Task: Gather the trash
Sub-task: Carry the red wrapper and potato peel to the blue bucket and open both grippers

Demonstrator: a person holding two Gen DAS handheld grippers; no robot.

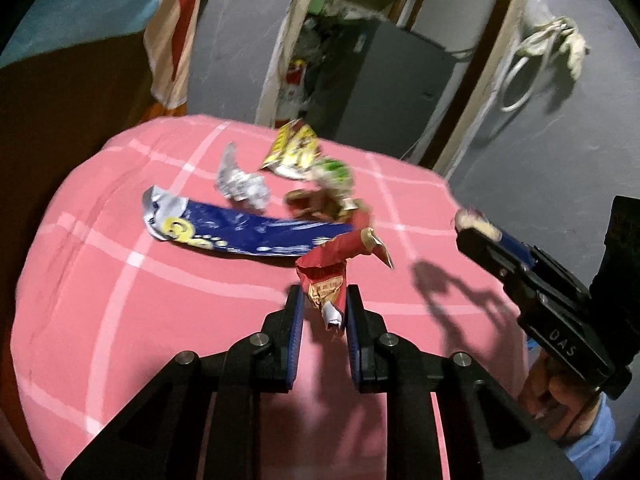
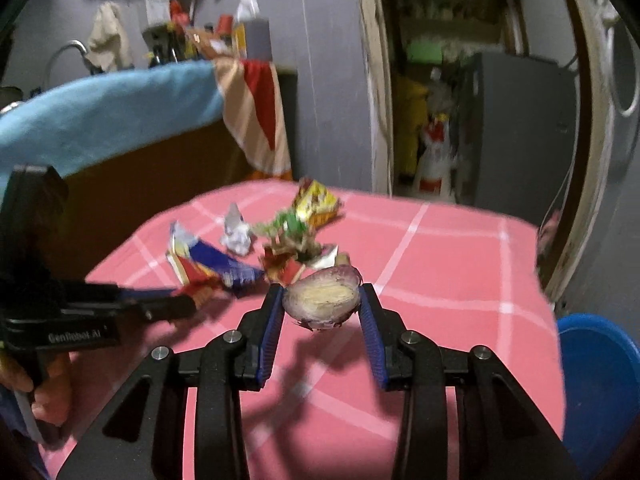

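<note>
- While both grippers hang above the pink checked table (image 1: 120,280), each carries trash: left gripper (image 1: 322,312) has its jaws clamped on a crumpled red wrapper (image 1: 328,268), right gripper (image 2: 322,308) has its jaws closed against a cut onion piece (image 2: 322,300), purple skin, pale cut face toward the camera.
- Red wrapper sticks out forward past the left pads, silver end dangling between the fingers; grip looks thin, near the wrapper's tail.
- Onion piece sits wedged at the fingertips only, so my guess is it can slip if the hand tilts.
- To do the step well: keep both squeezes firm, move level and slow, carry to the blue bin (image 2: 600,380) at near right of the table edge, release only once over it. Probably drop the onion first, since the right hand is nearer.
- Rest of the pile is mid-table, far of the jaws: long blue wrapper (image 1: 240,232), crumpled silver foil (image 1: 240,184), yellow packet (image 1: 292,152), green-brown scraps (image 1: 328,188). All left to collect.
- Writing: "GenRobot.AI" on the left gripper body in the right wrist view; "DAS" on the right gripper body in the left wrist view. Red wrapper has a printed badge, too blurred to read. Other packets unreadable.
</note>
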